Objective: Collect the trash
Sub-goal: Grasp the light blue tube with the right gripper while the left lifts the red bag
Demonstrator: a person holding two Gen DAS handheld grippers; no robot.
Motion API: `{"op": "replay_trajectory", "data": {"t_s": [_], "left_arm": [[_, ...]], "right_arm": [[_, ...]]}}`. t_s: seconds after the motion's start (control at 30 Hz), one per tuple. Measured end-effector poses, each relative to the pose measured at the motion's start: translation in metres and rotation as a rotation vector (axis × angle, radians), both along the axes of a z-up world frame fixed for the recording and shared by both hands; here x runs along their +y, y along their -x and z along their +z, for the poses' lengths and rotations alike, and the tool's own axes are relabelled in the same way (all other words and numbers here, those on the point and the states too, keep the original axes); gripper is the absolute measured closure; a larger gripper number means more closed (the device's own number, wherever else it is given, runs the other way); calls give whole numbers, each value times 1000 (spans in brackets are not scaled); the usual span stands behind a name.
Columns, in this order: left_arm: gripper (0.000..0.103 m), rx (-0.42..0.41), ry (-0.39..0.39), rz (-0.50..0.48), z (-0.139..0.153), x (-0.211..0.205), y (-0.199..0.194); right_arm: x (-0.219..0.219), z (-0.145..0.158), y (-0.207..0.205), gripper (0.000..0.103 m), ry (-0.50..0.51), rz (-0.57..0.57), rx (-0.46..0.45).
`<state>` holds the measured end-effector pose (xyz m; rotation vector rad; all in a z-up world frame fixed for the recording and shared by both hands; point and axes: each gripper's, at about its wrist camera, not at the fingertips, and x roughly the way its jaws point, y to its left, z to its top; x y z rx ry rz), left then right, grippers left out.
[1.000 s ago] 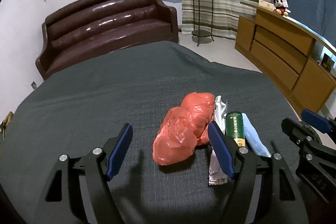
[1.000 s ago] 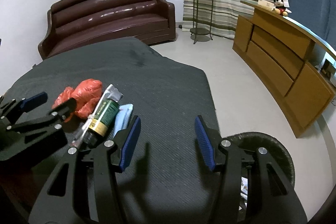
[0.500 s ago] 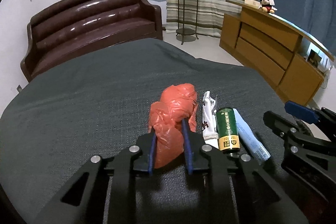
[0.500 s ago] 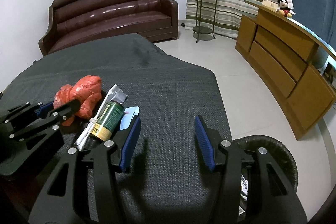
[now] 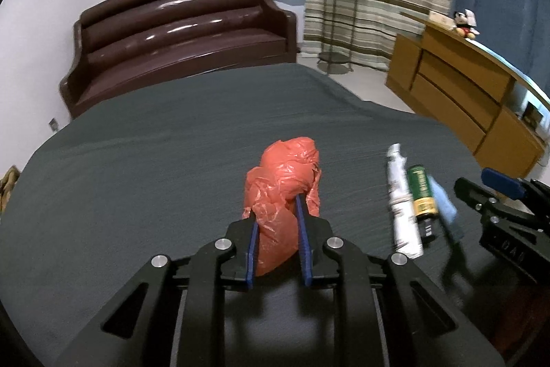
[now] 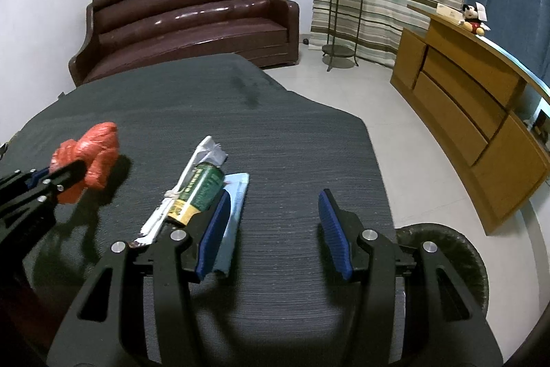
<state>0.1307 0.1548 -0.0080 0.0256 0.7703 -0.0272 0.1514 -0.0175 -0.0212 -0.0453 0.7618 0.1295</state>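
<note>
My left gripper [image 5: 276, 236] is shut on a crumpled red plastic bag [image 5: 285, 188] and holds it lifted above the dark grey table [image 5: 154, 160]; the bag also shows in the right wrist view [image 6: 89, 157], with its shadow below it. A white wrapper [image 6: 185, 188], a green tube [image 6: 201, 191] and a light blue packet [image 6: 237, 205] lie side by side on the table. My right gripper [image 6: 275, 229] is open and empty, its left finger over the blue packet.
A round dark trash bin [image 6: 443, 260] stands on the floor off the table's right edge. A brown sofa [image 6: 192, 23] is beyond the table, a plant stand [image 6: 343, 6] and a wooden cabinet [image 6: 464, 92] to the right.
My left gripper shut on the red bag and lifted it off the table, away from the other trash. The right gripper stayed open and shifted slightly.
</note>
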Motion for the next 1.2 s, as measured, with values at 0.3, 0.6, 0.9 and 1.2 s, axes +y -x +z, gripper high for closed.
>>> {"op": "replay_trajectory", "data": {"t_s": [0.3, 0.6, 0.9, 1.2], "left_arm": [[83, 24, -13, 83, -6, 30, 5], [83, 17, -7, 95, -7, 31, 5], [83, 10, -10, 95, -9, 33, 7], [83, 0, -27, 94, -10, 30, 8]], "right_arm": [[17, -11, -7, 54, 38, 19, 44], [31, -18, -9, 71, 67, 39, 87], [37, -19, -7, 87, 72, 58, 95], [36, -20, -4, 89, 64, 55, 94]]}}
